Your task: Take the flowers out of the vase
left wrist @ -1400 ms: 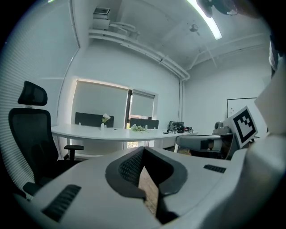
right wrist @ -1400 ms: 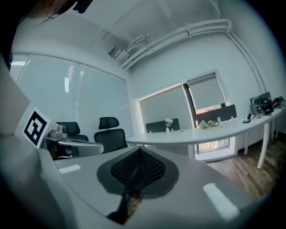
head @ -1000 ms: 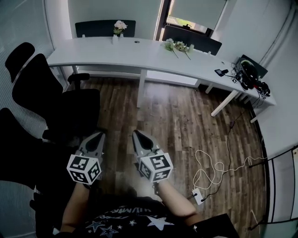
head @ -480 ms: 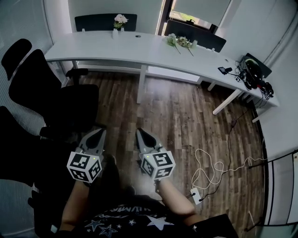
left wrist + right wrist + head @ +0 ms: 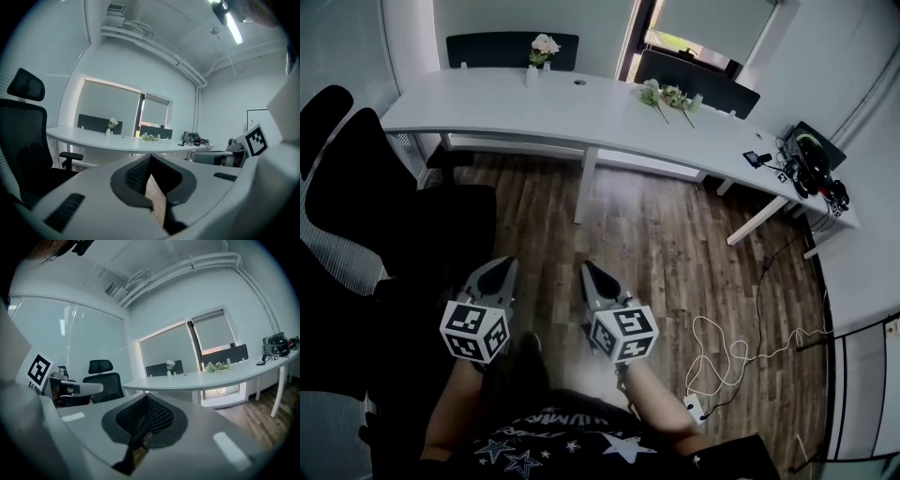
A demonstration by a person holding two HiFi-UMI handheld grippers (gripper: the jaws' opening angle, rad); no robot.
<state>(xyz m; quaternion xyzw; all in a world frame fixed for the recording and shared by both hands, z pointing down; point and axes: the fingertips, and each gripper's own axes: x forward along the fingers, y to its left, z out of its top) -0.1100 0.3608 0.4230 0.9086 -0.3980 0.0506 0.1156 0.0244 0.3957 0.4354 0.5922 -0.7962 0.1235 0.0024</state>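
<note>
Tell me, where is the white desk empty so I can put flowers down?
The desk is bare at its left end beside the vase, and in the wide stretch between it and the loose flowers. The right end is crowded with black gear.

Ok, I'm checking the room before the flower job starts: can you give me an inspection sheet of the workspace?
Surface: long white desk on white legs.
Job's things: flowers standing in a small white vase near the desk's back edge.
Clutter: loose flowers lying on the desk; electronics at its right end.
Grippers: left gripper and right gripper both have jaws shut with nothing between them, held over the floor short of the desk.
Cables: white cable looped on the wood floor, running to a white plug block.
Surroundings: black office chairs at left; window blind behind the desk.
</note>
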